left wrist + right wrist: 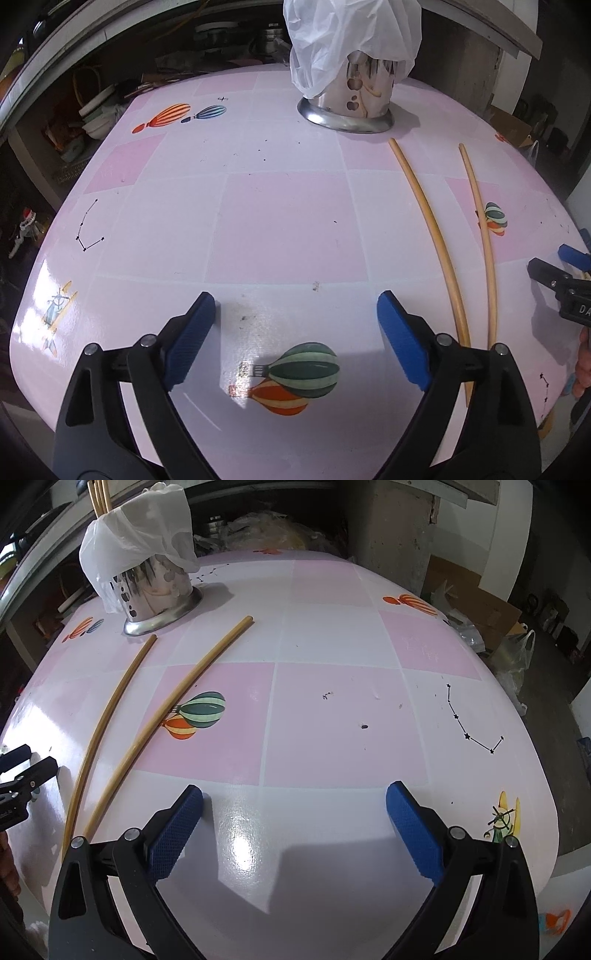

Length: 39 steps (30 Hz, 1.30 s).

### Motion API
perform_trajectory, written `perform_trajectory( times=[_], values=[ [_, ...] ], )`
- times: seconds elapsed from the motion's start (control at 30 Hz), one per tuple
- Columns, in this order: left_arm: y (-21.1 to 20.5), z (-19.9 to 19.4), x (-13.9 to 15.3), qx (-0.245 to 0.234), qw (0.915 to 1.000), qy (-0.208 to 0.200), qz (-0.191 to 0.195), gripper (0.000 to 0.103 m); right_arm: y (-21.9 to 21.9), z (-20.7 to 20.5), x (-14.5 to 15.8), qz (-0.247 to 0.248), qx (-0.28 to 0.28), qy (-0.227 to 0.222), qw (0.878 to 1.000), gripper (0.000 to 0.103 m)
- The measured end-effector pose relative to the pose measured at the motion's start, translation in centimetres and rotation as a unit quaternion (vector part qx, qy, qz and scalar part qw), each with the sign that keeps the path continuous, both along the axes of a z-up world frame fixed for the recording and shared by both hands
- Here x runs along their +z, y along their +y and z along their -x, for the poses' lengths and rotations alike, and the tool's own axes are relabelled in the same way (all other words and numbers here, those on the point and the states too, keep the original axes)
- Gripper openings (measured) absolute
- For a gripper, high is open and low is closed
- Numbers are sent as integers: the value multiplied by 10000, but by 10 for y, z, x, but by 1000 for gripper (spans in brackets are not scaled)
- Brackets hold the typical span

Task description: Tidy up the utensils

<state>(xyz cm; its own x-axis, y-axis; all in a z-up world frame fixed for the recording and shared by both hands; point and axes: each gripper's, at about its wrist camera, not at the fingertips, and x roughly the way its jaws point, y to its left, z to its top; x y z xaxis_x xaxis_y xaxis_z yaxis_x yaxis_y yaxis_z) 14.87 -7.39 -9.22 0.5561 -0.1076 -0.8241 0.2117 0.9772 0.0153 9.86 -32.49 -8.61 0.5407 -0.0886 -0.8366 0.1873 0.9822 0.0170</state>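
Both grippers tilt down over table [280, 221] | jaws wide, empty

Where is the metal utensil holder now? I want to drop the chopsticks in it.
The metal utensil holder stands at the table's far edge, top left in the right wrist view, draped with a white plastic bag, just beyond the two loose chopsticks.

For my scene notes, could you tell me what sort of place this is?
Probably a home kitchen or storeroom: a metal utensil holder and two chopsticks lie on a table with balloon-print cloth, stacked bowls behind.
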Motion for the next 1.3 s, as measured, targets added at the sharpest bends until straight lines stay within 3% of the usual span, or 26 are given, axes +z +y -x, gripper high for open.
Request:
perform_trajectory(
  times=[0.17, 1.3],
  values=[
    [-3, 1, -2, -167, 9999, 10, -12, 95, 0, 0, 0, 6, -21, 7, 10000, 97],
    [-6, -1, -2, -184, 9995, 204, -147, 96, 3, 1, -1, 25, -411, 29, 9991, 97]
  ],
)
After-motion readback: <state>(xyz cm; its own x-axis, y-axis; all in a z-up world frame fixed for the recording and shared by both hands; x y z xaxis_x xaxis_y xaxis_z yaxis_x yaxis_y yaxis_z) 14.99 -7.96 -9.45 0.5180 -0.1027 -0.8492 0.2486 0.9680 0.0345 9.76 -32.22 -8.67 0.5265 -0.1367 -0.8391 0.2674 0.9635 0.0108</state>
